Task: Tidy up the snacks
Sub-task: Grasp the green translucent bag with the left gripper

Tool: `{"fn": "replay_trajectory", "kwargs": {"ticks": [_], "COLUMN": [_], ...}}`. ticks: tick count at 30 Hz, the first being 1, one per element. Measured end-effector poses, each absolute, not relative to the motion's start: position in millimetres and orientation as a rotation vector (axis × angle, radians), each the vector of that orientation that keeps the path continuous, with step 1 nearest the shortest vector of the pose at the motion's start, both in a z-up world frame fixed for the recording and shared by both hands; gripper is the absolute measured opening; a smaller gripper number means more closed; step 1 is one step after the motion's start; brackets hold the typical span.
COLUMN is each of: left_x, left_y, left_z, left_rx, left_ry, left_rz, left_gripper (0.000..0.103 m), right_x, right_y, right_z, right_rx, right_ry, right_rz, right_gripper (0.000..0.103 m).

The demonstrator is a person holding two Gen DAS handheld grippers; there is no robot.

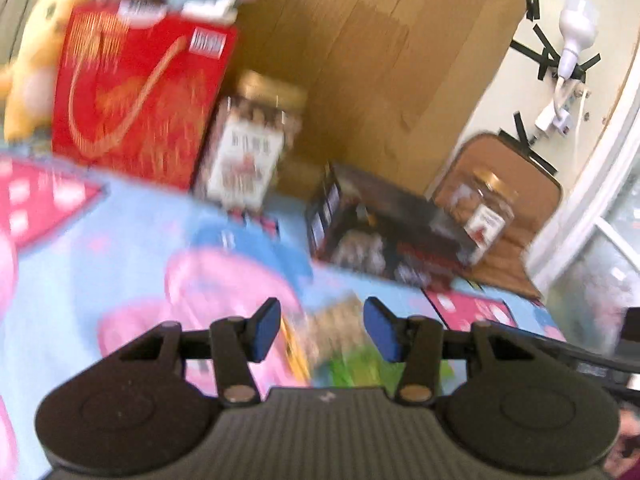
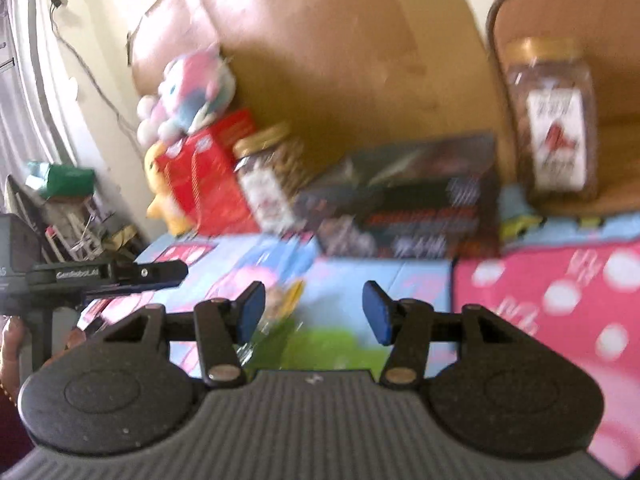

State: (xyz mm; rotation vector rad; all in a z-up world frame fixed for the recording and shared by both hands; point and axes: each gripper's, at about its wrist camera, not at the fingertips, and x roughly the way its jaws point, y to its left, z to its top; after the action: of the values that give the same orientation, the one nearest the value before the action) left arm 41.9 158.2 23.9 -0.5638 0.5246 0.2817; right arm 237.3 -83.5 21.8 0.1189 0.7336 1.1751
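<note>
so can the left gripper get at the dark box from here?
Probably yes. The left gripper has a snack packet between its jaws, grip unclear; past it only open mat lies before the dark box.

Matt cardboard sheet [image 1: 380, 52] behind glossy red box [image 1: 136, 96] — clear plastic jar [image 1: 252, 140], printed cloth [image 1: 100, 240].

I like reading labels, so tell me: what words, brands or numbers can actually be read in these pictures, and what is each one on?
"GenRoboLAI", roughly, the letters partly smeared: on the black bar of the left hand-held gripper, seen at the left edge of the right wrist view.
Red box: gold print, blurred, unreadable.
Two jars: white labels with print, too blurred to read.
Black box: white print, smeared, unreadable.
</note>
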Motion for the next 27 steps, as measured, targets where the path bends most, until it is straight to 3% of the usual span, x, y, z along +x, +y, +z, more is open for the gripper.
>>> {"fn": "replay_trajectory", "kwargs": {"ticks": [6, 8, 10, 18, 27], "left_x": [42, 39, 29, -23, -33], "left_y": [143, 138, 137, 131, 112], "left_z": [-5, -14, -19, -12, -18], "left_rx": [-0.659, -0.659, -0.66, -0.714, -0.683], "left_ry": [0.6, 0.624, 0.637, 0.592, 0.643], "left_rz": [0.181, 0.165, 0.174, 0.154, 0.147], "left_gripper": [0.046, 0.036, 0.034, 0.034, 0.036], "right_x": [231, 218, 195, 136, 122], "right_y": [-52, -46, -44, -66, -75], "right_z": [4, 6, 12, 23, 0], "right_rx": [0.138, 0.13, 0.089, 0.017, 0.005], "right_ry": [0.875, 0.896, 0.873, 0.764, 0.825], "right_rz": [1.182, 1.223, 1.264, 1.316, 1.305], "right_gripper": [0.056, 0.05, 0.049, 0.049, 0.05]}}
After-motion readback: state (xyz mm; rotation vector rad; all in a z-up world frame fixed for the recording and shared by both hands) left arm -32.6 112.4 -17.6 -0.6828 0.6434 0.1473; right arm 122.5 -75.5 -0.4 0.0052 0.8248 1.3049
